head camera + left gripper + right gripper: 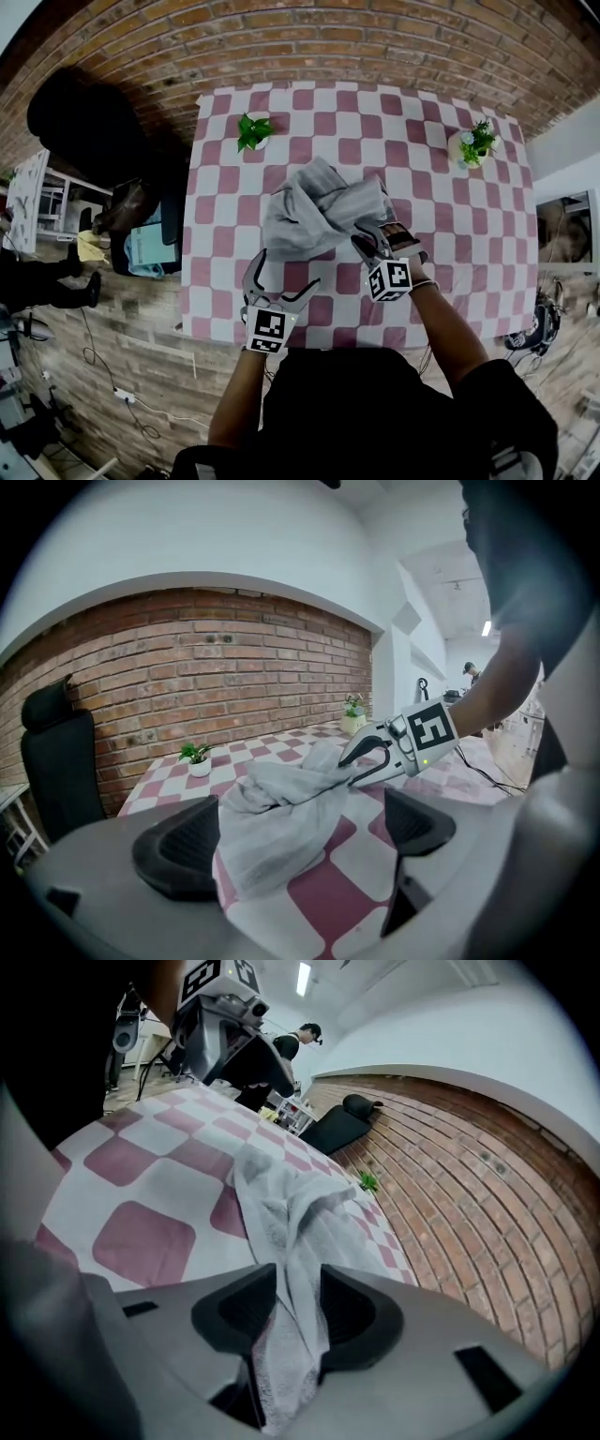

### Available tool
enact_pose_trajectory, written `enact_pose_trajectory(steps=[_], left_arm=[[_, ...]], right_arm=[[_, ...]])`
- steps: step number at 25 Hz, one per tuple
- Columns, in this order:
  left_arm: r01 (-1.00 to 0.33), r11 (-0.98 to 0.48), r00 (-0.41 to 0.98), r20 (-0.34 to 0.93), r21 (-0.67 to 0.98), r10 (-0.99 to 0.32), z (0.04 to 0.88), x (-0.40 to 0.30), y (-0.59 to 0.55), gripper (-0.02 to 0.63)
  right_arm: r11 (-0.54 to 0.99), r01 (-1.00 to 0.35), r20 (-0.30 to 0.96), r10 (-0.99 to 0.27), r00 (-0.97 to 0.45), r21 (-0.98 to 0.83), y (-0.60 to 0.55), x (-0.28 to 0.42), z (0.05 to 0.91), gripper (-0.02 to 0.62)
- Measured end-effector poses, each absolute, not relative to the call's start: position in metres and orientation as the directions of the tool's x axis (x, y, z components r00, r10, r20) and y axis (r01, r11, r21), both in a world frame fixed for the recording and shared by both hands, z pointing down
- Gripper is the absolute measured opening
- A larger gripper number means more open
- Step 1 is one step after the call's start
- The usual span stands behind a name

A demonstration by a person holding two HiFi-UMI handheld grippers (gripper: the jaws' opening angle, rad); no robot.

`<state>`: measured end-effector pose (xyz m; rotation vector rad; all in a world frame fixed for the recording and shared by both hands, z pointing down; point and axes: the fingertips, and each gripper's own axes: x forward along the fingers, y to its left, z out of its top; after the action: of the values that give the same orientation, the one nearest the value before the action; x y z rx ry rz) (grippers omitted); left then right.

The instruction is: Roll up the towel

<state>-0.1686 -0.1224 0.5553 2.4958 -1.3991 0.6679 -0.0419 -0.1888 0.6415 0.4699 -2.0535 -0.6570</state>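
A crumpled grey-white towel [314, 211] lies bunched in the middle of the pink-and-white checked table [469, 244]. My right gripper [367, 240] is at the towel's near right side, shut on a fold of it. In the right gripper view the towel [291, 1213] runs straight between the two pads, pinched there by the right gripper [298, 1312]. My left gripper [281, 281] sits at the towel's near left edge with its jaws wide apart. In the left gripper view the towel [281, 808] lies between the spread pads of the left gripper [300, 836], close to the left one, and the right gripper [361, 761] grips its far end.
Two small potted plants stand at the far corners, one left [253, 131] and one right [476, 142]. A black chair [84, 122] and a low stand with bags [150, 244] are left of the table. The brick wall [328, 47] runs behind.
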Motion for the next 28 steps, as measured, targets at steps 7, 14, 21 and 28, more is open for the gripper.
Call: enact_pose_trajectory(steps=[7, 14, 21, 28], left_arm=[[-0.829, -0.557, 0.47, 0.492, -0.038, -0.733, 0.559, -0.174, -0.125, 0.541], [-0.733, -0.671, 0.532, 0.524, -0.109, -0.665, 0.561, -0.161, -0.143, 0.472], [-0.43, -0.856, 0.574, 0.645, -0.287, -0.505, 0.574, -0.14, -0.17, 0.472], [-0.247, -0.957, 0.598, 0.753, -0.153, -0.275, 0.591, -0.125, -0.211, 0.428]], right_arm=[[0.781, -0.118, 0.639, -0.578, -0.508, 0.613, -0.19, -0.044, 0.638, 0.012], [0.749, -0.121, 0.604, -0.608, -0.515, 0.651, -0.166, -0.045, 0.605, 0.012], [0.753, -0.09, 0.61, -0.592, -0.527, 0.652, -0.128, -0.04, 0.608, 0.012], [0.792, -0.111, 0.647, -0.562, -0.516, 0.6, -0.092, -0.026, 0.624, 0.012]])
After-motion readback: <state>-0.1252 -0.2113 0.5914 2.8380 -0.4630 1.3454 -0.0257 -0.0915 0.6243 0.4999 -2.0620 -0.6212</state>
